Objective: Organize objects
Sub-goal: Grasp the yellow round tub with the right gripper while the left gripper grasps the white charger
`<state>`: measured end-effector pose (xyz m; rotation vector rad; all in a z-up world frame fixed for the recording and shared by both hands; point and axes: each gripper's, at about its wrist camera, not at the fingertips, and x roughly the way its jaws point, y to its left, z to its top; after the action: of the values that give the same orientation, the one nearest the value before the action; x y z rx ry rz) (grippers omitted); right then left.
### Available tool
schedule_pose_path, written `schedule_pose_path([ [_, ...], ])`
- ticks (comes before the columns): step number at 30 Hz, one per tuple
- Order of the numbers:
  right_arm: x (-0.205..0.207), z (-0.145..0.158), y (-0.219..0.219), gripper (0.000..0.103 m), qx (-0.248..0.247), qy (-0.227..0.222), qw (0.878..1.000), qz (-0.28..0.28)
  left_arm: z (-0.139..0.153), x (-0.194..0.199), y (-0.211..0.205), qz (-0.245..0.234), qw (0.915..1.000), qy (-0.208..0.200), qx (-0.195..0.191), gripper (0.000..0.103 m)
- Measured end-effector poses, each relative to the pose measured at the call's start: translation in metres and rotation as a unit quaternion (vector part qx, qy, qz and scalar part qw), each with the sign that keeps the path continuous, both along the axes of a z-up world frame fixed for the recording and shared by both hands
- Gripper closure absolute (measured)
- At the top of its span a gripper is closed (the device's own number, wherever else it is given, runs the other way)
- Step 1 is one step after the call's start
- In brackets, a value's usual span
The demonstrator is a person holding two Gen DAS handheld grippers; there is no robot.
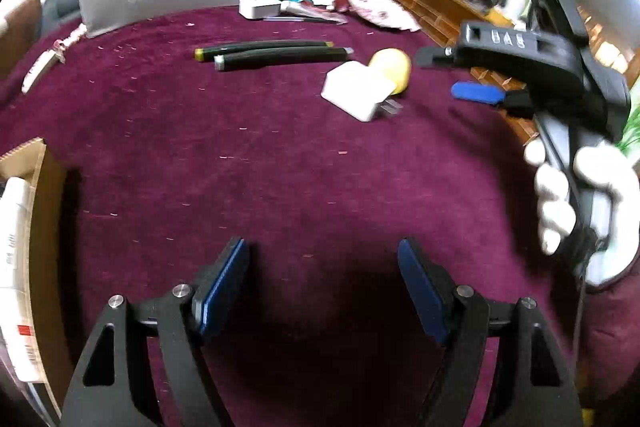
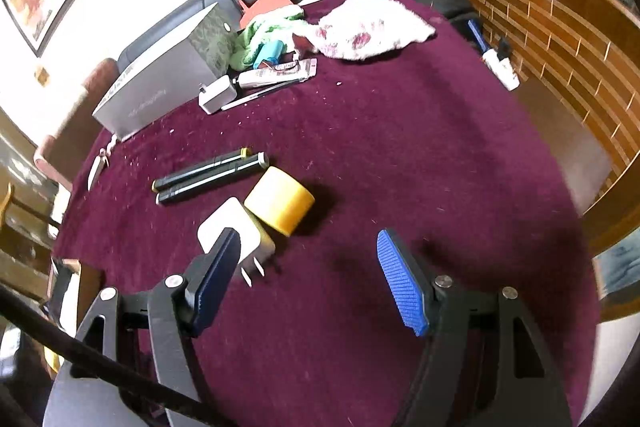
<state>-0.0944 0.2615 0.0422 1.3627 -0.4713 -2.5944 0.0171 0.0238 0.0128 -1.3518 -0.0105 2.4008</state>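
Two black pens (image 2: 210, 175) lie side by side mid-cloth, long axes parallel — beside my charger (image 2: 236, 235), prongs toward me, and yellow tape roll (image 2: 280, 205). My left gripper (image 1: 322, 287) and right gripper (image 2: 308, 281) are spread, empty. Gray box (image 2: 160, 95) lettering unreadable.

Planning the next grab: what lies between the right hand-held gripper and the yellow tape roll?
Only bare maroon tablecloth separates the right hand-held gripper from the yellow tape roll, seen in the right wrist view.

The silver box (image 2: 160, 83) carries faint lettering, perhaps a brand name, too blurred to read
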Motion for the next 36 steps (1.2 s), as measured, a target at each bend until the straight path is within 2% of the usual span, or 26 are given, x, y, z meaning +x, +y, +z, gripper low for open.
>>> schedule_pose_path([
  [3,-0.018,-0.006,-0.004,0.033,-0.009,-0.005,1.000,-0.013,-0.002,0.003,-0.002,0.007,0.9999,0.006,0.006,0.032],
  [6,-0.028,-0.009,-0.013,0.033,-0.001,-0.013,1.000,-0.020,-0.003,0.012,0.004,0.001,0.9996,0.027,-0.011,0.029],
  [8,-0.035,-0.011,-0.023,0.033,0.015,-0.022,1.000,-0.014,-0.005,0.019,0.008,-0.004,0.9990,0.040,-0.021,0.021],
  [10,-0.039,-0.012,-0.033,0.033,0.034,-0.025,0.999,-0.007,-0.007,0.011,0.014,-0.007,0.9987,0.046,-0.023,0.016],
  [12,-0.042,-0.014,-0.041,0.033,0.056,-0.028,0.998,0.003,-0.007,0.010,0.016,-0.011,0.9985,0.045,-0.029,0.013],
  [14,-0.043,-0.016,-0.049,0.045,0.084,-0.030,0.996,0.015,-0.008,0.008,0.018,-0.017,0.9985,0.043,-0.030,0.009],
  [15,-0.041,-0.015,-0.049,0.054,0.084,-0.026,0.996,0.022,-0.008,0.007,0.018,-0.020,0.9985,0.041,-0.029,0.008],
  [18,-0.035,-0.012,-0.049,0.054,0.094,-0.029,0.995,0.023,-0.010,0.004,0.022,-0.033,0.9981,0.038,-0.035,0.003],
  [21,-0.022,-0.012,-0.042,0.054,0.097,-0.031,0.995,0.023,-0.012,0.005,0.030,-0.042,0.9960,0.041,-0.067,0.003],
  [23,-0.010,-0.013,-0.031,0.054,0.084,-0.039,0.996,0.016,-0.014,0.006,0.036,-0.048,0.9935,0.046,-0.092,0.002],
  [28,0.033,-0.014,0.000,0.054,0.039,-0.039,0.998,-0.017,-0.014,0.004,0.035,-0.053,0.9936,0.039,-0.092,0.003],
  [30,0.049,-0.017,0.009,0.054,0.031,-0.024,0.999,-0.033,-0.012,-0.001,0.033,-0.052,0.9949,0.027,-0.081,0.003],
  [33,0.061,-0.022,0.020,0.054,0.000,0.004,0.999,-0.045,-0.004,-0.022,0.025,-0.028,0.9993,-0.004,-0.024,0.003],
  [34,0.063,-0.025,0.024,0.054,-0.016,0.011,0.999,-0.049,0.001,-0.033,0.023,-0.018,0.9998,-0.004,-0.005,0.003],
  [36,0.062,-0.031,0.026,0.054,-0.034,0.012,0.998,-0.050,0.009,-0.049,0.024,-0.004,0.9997,0.022,0.007,0.003],
])
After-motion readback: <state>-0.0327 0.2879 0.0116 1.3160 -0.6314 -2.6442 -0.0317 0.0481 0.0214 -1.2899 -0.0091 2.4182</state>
